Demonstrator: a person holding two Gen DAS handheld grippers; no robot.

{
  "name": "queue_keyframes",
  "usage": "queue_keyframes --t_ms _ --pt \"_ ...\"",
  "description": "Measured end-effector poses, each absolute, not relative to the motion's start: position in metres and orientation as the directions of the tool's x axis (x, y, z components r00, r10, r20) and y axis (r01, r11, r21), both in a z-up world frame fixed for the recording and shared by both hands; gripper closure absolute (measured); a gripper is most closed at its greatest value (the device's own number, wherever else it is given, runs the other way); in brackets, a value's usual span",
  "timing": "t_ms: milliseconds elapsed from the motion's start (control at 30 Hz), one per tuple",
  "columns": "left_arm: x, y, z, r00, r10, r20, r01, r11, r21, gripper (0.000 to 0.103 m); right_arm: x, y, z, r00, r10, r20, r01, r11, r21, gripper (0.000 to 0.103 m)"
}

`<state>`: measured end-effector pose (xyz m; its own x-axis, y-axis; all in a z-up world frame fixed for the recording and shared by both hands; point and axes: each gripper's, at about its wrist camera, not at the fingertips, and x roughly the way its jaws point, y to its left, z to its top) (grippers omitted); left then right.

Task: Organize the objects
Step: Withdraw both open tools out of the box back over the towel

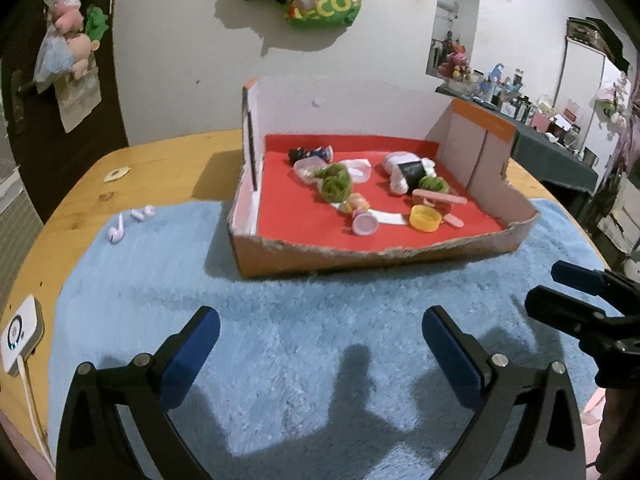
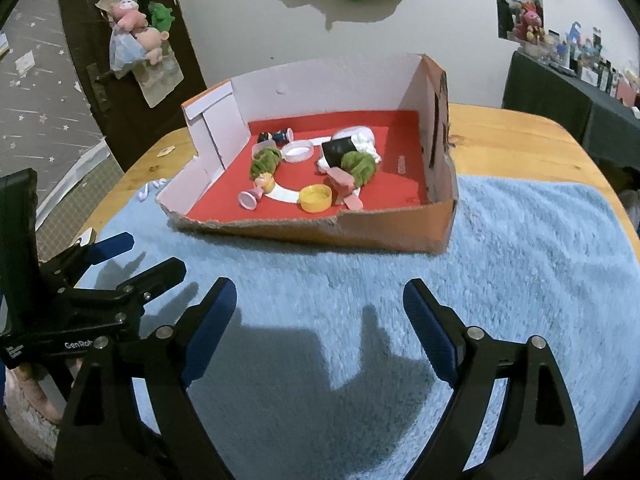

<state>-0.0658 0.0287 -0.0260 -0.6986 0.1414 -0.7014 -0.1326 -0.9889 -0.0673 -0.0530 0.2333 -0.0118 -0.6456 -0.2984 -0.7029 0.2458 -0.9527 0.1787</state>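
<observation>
Both hand-held grippers hung over the blue towel [image 1: 280, 320] on the counter [image 1: 168, 160], short of the cardboard box [image 2: 392, 228]. The left hand-held gripper [image 1: 320, 332] was released and empty; the right hand-held gripper [image 2: 320, 304] was likewise spread wide, nothing between its pads. The small toys, a yellow cap [image 2: 316, 199] among them, already lay in the box, while two earbuds [image 1: 130, 222] sat loose on the towel's far edge. The step looked like an approach; next would probably come reaching for those earbuds.
</observation>
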Motion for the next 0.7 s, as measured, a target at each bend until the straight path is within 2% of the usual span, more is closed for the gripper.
queue_keyframes --t_ms 200,700 --pt "-0.064 0.030 -0.035 -0.700 0.075 -0.710 -0.094 -0.995 -0.012 0.000 -0.051 0.235 -0.025 -0.640 -0.280 -0.715 0.225 -0.959 0.174 0.017" --pt "-0.069 0.027 -0.050 -0.676 0.092 -0.731 -0.092 -0.995 -0.041 0.000 -0.052 0.240 -0.051 -0.649 -0.261 -0.714 0.204 -0.965 0.168 0.017"
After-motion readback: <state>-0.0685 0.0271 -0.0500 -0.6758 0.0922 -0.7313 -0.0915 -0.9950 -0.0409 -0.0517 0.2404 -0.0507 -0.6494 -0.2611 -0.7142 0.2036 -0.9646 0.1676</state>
